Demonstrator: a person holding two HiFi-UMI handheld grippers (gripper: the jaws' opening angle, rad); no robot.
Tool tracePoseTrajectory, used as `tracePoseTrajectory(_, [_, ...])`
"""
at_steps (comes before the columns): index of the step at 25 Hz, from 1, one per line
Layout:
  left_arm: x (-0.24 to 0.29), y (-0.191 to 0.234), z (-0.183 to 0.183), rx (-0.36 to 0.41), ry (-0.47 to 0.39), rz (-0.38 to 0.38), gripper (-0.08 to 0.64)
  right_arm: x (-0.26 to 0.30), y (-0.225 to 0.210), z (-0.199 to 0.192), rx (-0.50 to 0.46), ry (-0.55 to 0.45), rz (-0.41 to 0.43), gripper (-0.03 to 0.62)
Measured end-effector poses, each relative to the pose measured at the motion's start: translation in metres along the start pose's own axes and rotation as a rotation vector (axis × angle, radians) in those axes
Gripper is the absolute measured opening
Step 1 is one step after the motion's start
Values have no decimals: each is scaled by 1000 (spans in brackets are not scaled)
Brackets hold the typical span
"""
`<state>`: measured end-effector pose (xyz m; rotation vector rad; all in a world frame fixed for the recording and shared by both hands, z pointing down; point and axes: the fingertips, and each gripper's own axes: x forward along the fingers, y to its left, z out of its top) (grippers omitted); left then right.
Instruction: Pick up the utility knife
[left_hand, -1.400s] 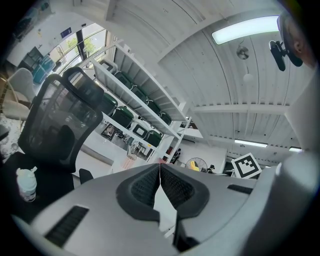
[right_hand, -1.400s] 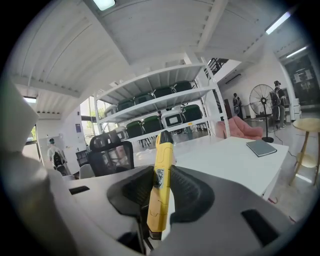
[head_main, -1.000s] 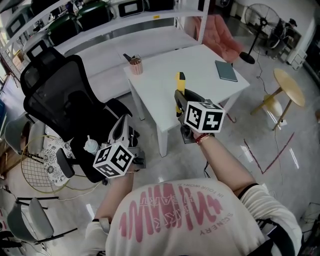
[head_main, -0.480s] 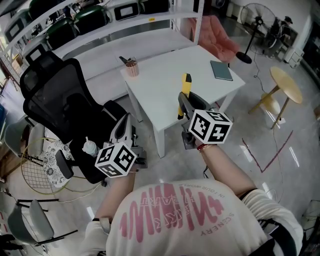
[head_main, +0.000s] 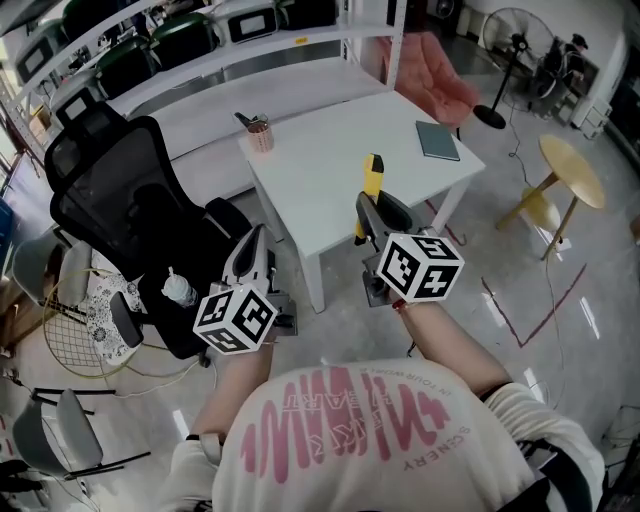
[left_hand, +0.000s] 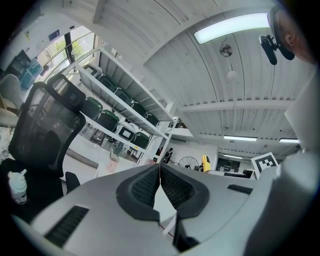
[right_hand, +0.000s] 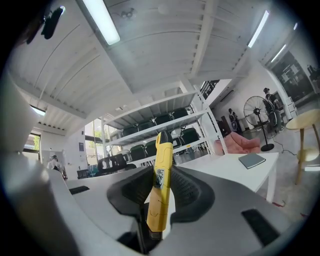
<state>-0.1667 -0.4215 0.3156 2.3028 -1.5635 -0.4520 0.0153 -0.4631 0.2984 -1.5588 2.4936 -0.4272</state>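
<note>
The yellow utility knife (head_main: 369, 188) with a black tip stands upright in my right gripper (head_main: 365, 215), clear of the white table (head_main: 320, 160). In the right gripper view the knife (right_hand: 160, 187) sits between the ribbed pads (right_hand: 184, 192), which are shut on its lower half. My left gripper (head_main: 252, 258) is held lower left, in front of the black office chair (head_main: 120, 215). In the left gripper view its pads (left_hand: 145, 187) meet with nothing between them.
On the table a brown pen cup (head_main: 261, 133) stands at the far left corner and a dark notebook (head_main: 437, 140) lies at the right. A small round wooden table (head_main: 572, 170) and a floor fan (head_main: 505, 35) stand at right. White shelving (head_main: 200, 60) runs behind.
Both grippers have drawn back from the table toward my body and risen a little. The knife stays in the right gripper.
</note>
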Motion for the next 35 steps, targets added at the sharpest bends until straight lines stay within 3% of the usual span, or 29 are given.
tracePoseTrajectory(17, [-57,-84,-28,4,1,18,25,-102,-4,9,-20,6,39,123])
tracePoseTrajectory(35, [-120,-132,-59,33,13,33,25,-182,-8,-14,7,20,33,123])
